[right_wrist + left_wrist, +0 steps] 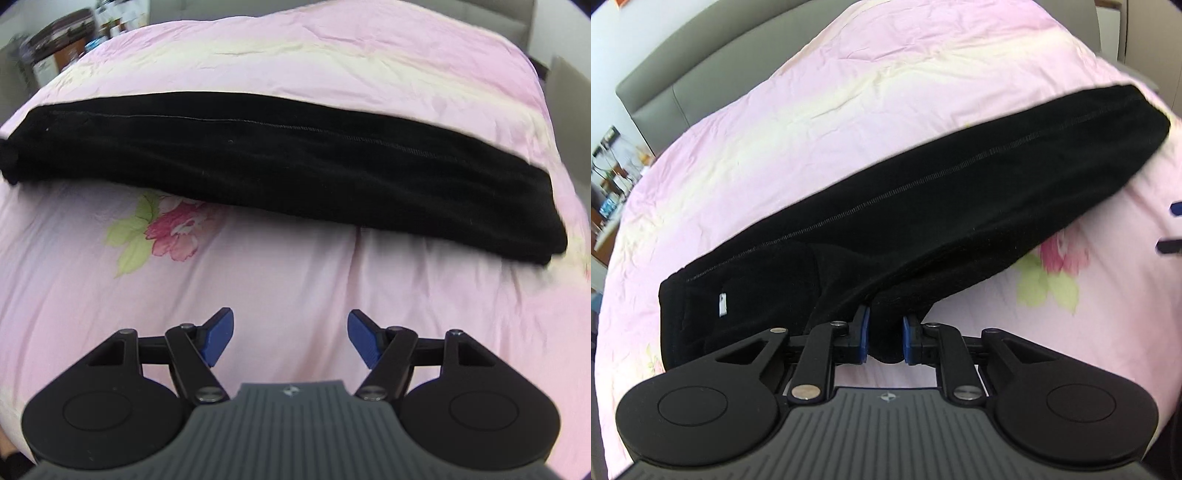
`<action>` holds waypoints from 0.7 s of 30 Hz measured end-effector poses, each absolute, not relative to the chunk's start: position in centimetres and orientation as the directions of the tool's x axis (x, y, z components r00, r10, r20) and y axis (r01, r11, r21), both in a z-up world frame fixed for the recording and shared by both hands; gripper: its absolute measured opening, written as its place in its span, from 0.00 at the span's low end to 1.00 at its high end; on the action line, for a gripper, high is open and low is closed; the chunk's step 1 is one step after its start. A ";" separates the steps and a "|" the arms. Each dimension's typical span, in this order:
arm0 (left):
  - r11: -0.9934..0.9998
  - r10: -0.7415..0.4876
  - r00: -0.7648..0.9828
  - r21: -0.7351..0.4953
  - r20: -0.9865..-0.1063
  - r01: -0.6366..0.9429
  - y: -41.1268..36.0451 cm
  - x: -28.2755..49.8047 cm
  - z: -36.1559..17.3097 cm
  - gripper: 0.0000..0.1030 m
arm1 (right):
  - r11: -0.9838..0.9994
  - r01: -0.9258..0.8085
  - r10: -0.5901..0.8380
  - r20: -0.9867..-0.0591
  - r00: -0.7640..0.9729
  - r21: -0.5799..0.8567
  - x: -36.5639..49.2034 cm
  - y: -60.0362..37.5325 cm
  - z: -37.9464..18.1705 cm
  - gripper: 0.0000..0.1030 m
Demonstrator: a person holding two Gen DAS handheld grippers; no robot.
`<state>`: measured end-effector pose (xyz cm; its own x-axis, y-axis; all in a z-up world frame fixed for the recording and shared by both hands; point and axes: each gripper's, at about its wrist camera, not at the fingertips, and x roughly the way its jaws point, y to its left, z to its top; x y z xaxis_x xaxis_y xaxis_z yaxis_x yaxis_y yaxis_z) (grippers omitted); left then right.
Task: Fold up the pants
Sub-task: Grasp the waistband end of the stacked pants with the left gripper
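The left gripper (885, 338) is clamped on a bunched fold of the black pants (923, 206), whose folded length runs from the lower left to the upper right of its frame across the pink floral bed (775, 110). The right gripper (291, 338) stands wide open and empty at the bottom centre of its view, apart from the pants (295, 173) lying across the frame above it.

Pink floral bedsheet (295, 280), grey headboard (701, 70) (cluttered shelves (609, 192) beyond).
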<state>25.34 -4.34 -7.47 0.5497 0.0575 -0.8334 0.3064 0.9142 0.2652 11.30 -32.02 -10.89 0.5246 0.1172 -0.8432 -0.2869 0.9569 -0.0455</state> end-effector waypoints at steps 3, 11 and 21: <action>0.916 0.056 0.528 0.254 -0.847 0.310 -4.3 27.4 -6.4 0.18 | 0.912 -0.391 0.121 -0.826 0.550 -0.127 12.3 -31.6 -10.7 0.63; 0.942 0.044 0.483 0.198 -0.874 0.272 -4.1 30.6 -5.9 0.18 | 0.703 -0.593 0.065 -0.794 0.604 -0.394 15.2 -32.7 -12.1 0.60; 0.950 0.014 0.450 0.152 -0.893 0.272 -3.5 31.3 -6.0 0.18 | 0.473 -0.668 0.048 -0.740 0.670 -0.574 18.1 -34.3 -14.2 0.50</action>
<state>31.30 -3.54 -6.01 0.4497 0.0143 -0.8931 0.2721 0.9502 0.1522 18.09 -34.28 -14.20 0.6703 0.0485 -0.7405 -0.6683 0.4732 -0.5740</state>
